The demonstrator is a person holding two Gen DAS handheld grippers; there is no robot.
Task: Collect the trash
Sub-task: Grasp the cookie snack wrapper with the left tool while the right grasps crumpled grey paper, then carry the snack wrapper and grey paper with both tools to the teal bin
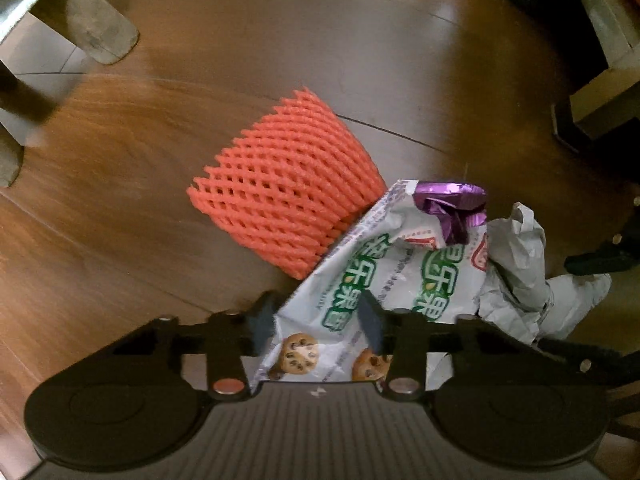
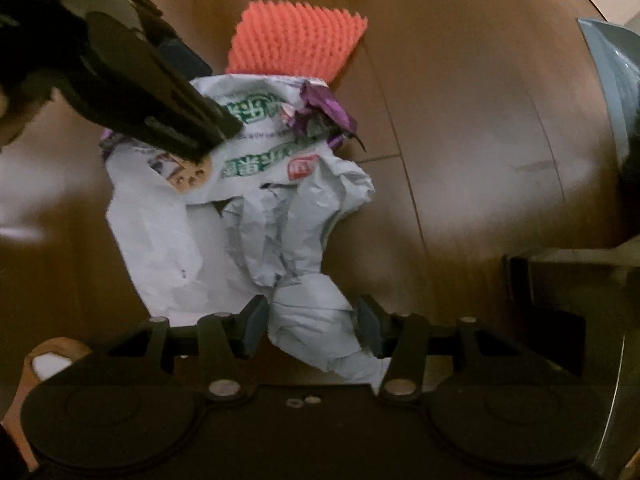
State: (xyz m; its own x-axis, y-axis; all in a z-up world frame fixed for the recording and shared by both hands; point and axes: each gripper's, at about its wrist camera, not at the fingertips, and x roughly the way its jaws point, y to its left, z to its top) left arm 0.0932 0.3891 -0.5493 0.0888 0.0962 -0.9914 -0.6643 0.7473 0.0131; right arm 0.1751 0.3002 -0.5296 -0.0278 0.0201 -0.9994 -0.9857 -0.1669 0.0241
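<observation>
Orange foam net [image 1: 286, 184] lies on the wood floor [image 1: 120, 208] at the centre of the left wrist view; in the right wrist view it sits at the top centre, partly hidden behind the other trash.

Wrapper [image 1: 372, 276], white with green print and cookie pictures, runs from the lower centre of the left wrist view up toward the right. Its upper edge overlaps the lower right edge of the net. A purple foil scrap [image 1: 452, 204] rests on the wrapper's upper end.

Left gripper [image 1: 318, 320]: both fingers sit against the wrapper's lower part, one on each side, jaws narrow and clamped on it. In the right wrist view this gripper enters from the upper left, its tip on the wrapper.

Crumpled paper [image 2: 304, 240], pale grey, fills the centre of the right wrist view and touches the wrapper's lower edge. In the left wrist view it appears at the right, just beside the wrapper.

Right gripper [image 2: 312, 324]: its fingers flank the twisted lower end of the paper, jaws narrow and pressed on it.

Grey furniture legs [image 1: 100, 32] stand at the upper left of the left wrist view. A grey-blue object [image 2: 616, 92] shows at the right edge of the right wrist view; its kind cannot be told.
</observation>
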